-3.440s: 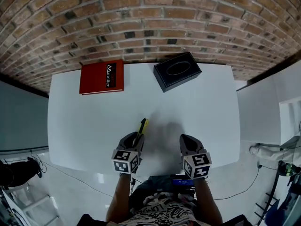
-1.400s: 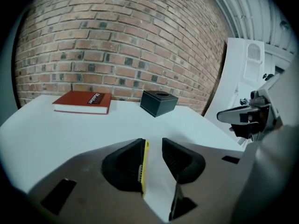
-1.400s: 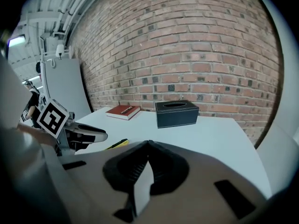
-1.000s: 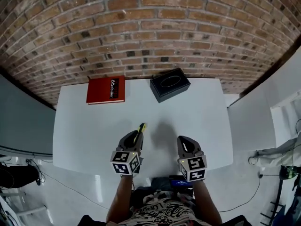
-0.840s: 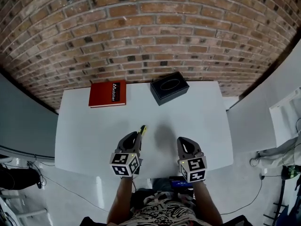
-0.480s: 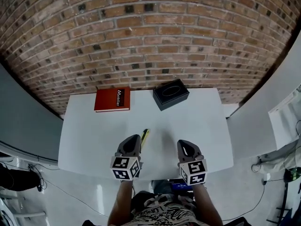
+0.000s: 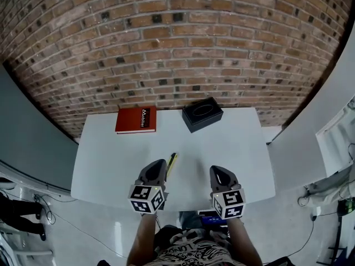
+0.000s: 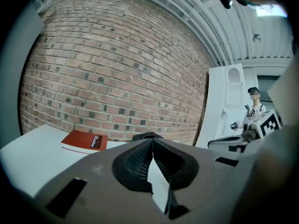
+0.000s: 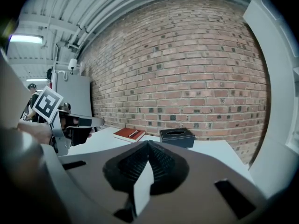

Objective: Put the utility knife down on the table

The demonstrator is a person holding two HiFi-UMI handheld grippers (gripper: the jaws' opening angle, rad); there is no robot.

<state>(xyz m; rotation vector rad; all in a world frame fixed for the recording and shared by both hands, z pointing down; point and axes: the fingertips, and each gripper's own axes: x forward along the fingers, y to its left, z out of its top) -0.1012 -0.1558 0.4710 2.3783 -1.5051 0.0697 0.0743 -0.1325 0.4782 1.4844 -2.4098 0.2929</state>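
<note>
Status: utility knife (image 7: 171, 164) looks already down. It lies flat on the white table (image 7: 111, 165), on the person's side of the black tissue box (image 7: 202, 113) and a little to its left, with its long axis pointing roughly toward the box. Left gripper (image 7: 157, 167) is also on the person's side of the box, just left of the knife's near end; head view doesn't show whether they touch. Its own view shows the jaws pressed tip to tip with nothing in them. Right gripper (image 7: 218, 172) is on the person's side of the box, slightly to its right, also closed and empty. Red book (image 7: 136, 119) sits just left of the box, out of the way. My read: only the retreat is left. Pull the left gripper straight back and up with no sideways sweep, so it doesn't nudge the knife. Leave the right one where it is.
</note>
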